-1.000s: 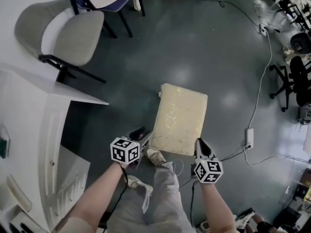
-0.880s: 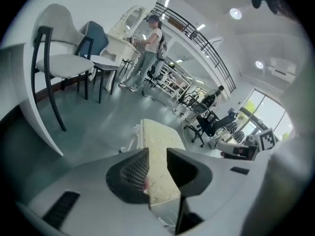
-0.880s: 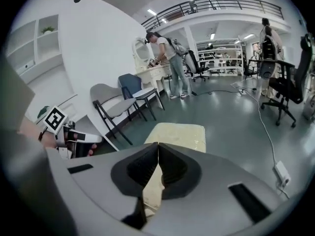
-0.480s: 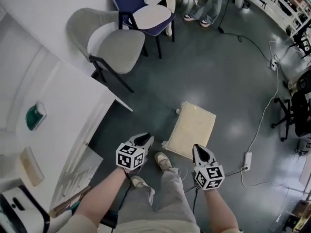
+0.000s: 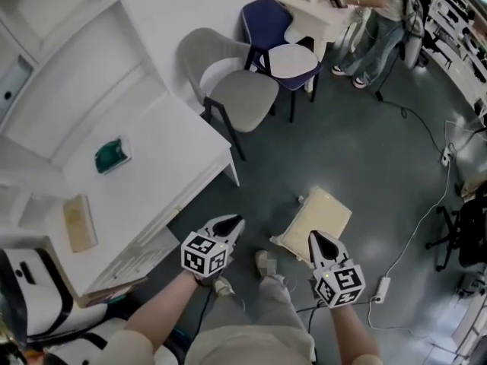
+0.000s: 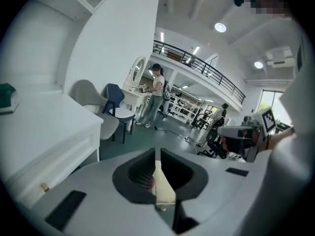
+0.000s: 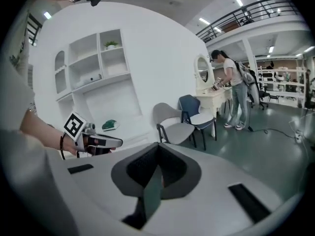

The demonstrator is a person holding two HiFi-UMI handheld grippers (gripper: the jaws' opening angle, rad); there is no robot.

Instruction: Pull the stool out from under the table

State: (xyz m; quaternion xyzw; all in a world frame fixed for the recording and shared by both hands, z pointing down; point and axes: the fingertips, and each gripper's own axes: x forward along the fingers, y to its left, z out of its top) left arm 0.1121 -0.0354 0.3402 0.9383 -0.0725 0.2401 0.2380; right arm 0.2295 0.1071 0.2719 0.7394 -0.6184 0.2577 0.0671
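Note:
The stool, with a cream padded top, stands on the dark floor to the right of the white table, out from under it. My left gripper hovers left of the stool's near corner, apart from it. Its jaws are closing and are almost together, with nothing between them. My right gripper is just below the stool's near edge, shut and empty. In the left gripper view the left gripper points down the room. In the right gripper view the right gripper points toward the chairs.
A grey chair and a blue chair stand beyond the table's corner. A person stands at a vanity at the back. A green object and a wooden block lie on the table. A power strip with its cable lies at right.
The head view has swung toward the table and chairs. Both grippers have come off the stool's near edge, and the left jaws have drawn together.

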